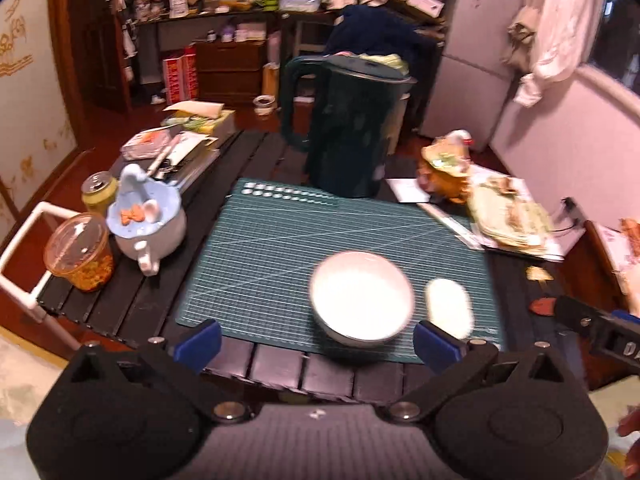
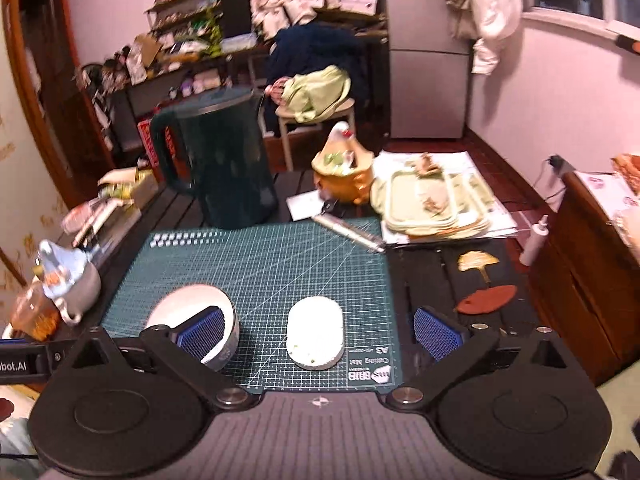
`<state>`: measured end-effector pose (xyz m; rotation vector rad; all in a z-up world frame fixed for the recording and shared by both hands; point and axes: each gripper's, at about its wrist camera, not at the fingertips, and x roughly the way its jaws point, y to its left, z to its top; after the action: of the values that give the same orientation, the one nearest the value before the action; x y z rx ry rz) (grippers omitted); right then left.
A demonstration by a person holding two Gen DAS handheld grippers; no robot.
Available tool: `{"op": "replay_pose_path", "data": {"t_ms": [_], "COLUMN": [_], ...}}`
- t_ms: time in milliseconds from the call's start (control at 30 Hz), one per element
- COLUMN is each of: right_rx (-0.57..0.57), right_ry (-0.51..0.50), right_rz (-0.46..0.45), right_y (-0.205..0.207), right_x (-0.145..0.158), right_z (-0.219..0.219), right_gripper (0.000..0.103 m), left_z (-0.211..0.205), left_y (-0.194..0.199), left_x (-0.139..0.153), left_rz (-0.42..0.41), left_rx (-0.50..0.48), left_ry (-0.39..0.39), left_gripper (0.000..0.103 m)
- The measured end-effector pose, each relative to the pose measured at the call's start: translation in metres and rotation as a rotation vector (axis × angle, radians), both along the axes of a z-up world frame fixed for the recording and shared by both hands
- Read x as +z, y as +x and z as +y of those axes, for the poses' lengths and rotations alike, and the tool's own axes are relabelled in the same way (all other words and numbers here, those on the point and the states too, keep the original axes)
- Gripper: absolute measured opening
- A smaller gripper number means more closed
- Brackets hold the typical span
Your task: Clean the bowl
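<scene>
left gripper (image 1: 316, 342): fingers spread wide, empty | right gripper (image 2: 320, 336): fingers spread wide, empty | white bowl (image 1: 360, 300): on green cutting mat (image 1: 280, 248), sponge (image 2: 315, 333) just beside at 3 o'clock | dark kettle (image 1: 352, 128): 12 o'clock, behind mat

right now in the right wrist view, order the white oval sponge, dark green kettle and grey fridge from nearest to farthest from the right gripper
1. White oval sponge: on the green mat, straight ahead between the open fingers.
2. Dark green kettle: past the mat's far edge, left.
3. Grey fridge: against the back wall, right.
</scene>
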<state>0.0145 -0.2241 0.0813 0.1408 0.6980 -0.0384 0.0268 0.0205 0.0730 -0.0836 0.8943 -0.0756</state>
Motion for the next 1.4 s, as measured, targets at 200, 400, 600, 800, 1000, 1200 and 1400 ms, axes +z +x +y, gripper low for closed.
{"op": "replay_pose_path", "data": {"t_ms": [200, 400, 600, 800, 1000, 1200, 1400], "right_rx": [0.008, 0.022, 0.017, 0.001, -0.008, -0.011, -0.006], "right_ry": [-0.059, -0.133, -0.049, -0.028, -0.001, 0.0, 0.0], "right_rz": [-0.017, 0.005, 0.061, 0.071, 0.104, 0.098, 0.095], "right_y": [-0.042, -0.051, -0.047, -0.047, -0.041, -0.044, -0.041], "right_x": [-0.025, -0.063, -0.08, -0.083, -0.091, -0.092, -0.092], "right_z": [0.019, 0.037, 0.031, 0.029, 0.024, 0.024, 0.021], "right_gripper": [0.103, 0.102, 0.102, 0.102, 0.102, 0.102, 0.102], "left_z": [-0.006, -0.008, -0.014, -0.007, -0.007, -0.006, -0.006], "left_y": [-0.018, -0.029, -0.041, -0.037, -0.038, -0.036, -0.035], "left_x": [-0.025, -0.054, -0.065, -0.077, -0.082, -0.083, -0.084], "left_rz": [0.021, 0.037, 0.022, 0.075, 0.095, 0.106, 0.109], "left_rx": [-0.02, 0.0, -0.051, -0.015, -0.007, 0.001, 0.001], "left_ry": [0.011, 0.025, 0.04, 0.026, 0.05, 0.049, 0.051], "left_gripper": [0.103, 0.103, 0.103, 0.103, 0.103, 0.103, 0.103]}}
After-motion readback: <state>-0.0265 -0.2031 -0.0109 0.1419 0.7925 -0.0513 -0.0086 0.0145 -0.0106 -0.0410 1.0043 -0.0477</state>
